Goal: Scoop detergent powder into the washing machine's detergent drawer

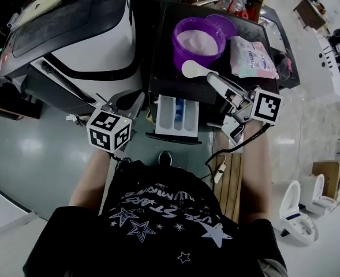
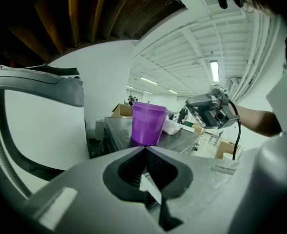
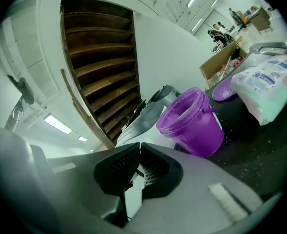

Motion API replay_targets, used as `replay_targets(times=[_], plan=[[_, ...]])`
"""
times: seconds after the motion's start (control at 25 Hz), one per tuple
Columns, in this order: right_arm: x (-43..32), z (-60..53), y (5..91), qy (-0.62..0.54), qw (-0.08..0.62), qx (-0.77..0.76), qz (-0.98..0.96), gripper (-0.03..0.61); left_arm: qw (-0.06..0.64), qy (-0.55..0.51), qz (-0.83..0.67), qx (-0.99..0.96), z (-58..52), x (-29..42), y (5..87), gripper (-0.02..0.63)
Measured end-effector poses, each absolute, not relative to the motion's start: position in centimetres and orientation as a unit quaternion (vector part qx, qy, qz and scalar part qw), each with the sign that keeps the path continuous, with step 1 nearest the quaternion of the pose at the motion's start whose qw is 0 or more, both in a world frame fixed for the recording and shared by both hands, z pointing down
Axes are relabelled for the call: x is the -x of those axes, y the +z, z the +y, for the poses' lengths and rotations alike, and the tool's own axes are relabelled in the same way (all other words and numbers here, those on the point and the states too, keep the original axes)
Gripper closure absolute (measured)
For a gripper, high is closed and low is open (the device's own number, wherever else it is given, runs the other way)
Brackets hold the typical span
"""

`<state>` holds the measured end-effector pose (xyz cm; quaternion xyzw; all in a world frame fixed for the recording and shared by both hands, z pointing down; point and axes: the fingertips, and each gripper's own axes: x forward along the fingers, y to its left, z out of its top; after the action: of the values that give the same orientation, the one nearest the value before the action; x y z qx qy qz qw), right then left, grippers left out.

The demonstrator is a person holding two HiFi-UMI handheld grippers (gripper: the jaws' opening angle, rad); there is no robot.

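Head view: scooping not begun; left gripper and right gripper are clenched empty. Next, the right gripper probably must open for the scoop.

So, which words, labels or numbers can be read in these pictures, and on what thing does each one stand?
Nothing reads clearly.
Bag: blue print, too blurred to read.
Black shirt: white lettering among stars, upside down, not legible.
Left marker cube and right marker cube: square patterns only, no words.

light: dim, ceiling strips overhead | floor glare | edges: fisheye warp, dark vignette | near foreground soft
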<state>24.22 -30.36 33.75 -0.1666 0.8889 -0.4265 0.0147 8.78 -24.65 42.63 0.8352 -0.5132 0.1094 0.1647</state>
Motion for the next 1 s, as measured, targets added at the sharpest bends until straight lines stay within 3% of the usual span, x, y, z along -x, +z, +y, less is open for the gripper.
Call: replay_targets(times=[0.56, 1.0], plan=[[-21.4, -23.7, 40.8, -0.464, 0.005, 0.249, 0.85, 0.546, 0.198, 0.144, -0.44, -0.864, -21.5, -6.1, 46.1, 0.614], [-20.5, -21.5, 46.4, -0.404, -0.109, 0.339, 0.842, 0.546, 0.212, 0.158, -0.407, -0.874, -19.5, -4.1, 47.5, 0.614]])
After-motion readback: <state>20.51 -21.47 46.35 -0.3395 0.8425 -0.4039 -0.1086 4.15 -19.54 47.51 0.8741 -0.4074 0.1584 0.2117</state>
